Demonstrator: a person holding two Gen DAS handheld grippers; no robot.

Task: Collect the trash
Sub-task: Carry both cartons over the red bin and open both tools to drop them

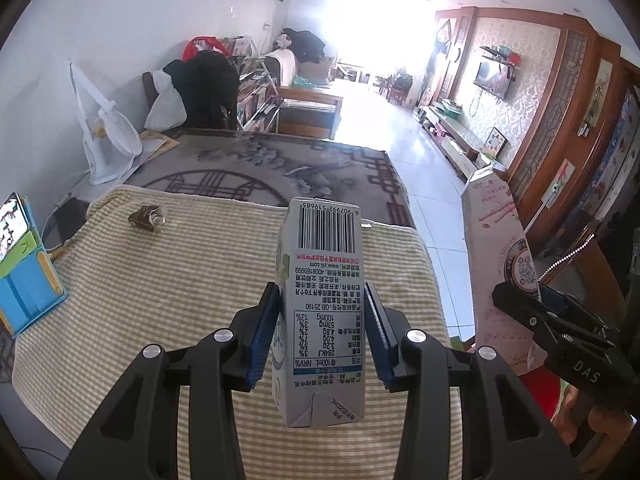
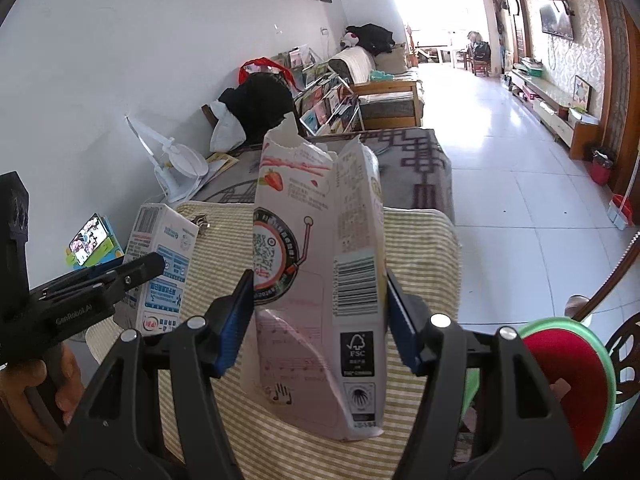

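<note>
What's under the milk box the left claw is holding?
Below the white milk carton in the left gripper lies a yellow striped towel. Whether the carton's bottom touches it cannot be told. What the towel covers is hidden; a small crumpled wrapper sits farther back.

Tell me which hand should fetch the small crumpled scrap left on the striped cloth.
Left, probably. The crumpled scrap lies far left on the striped cloth, nearer the left gripper than the right gripper. Both are full, though: milk carton and pink strawberry carton.
</note>
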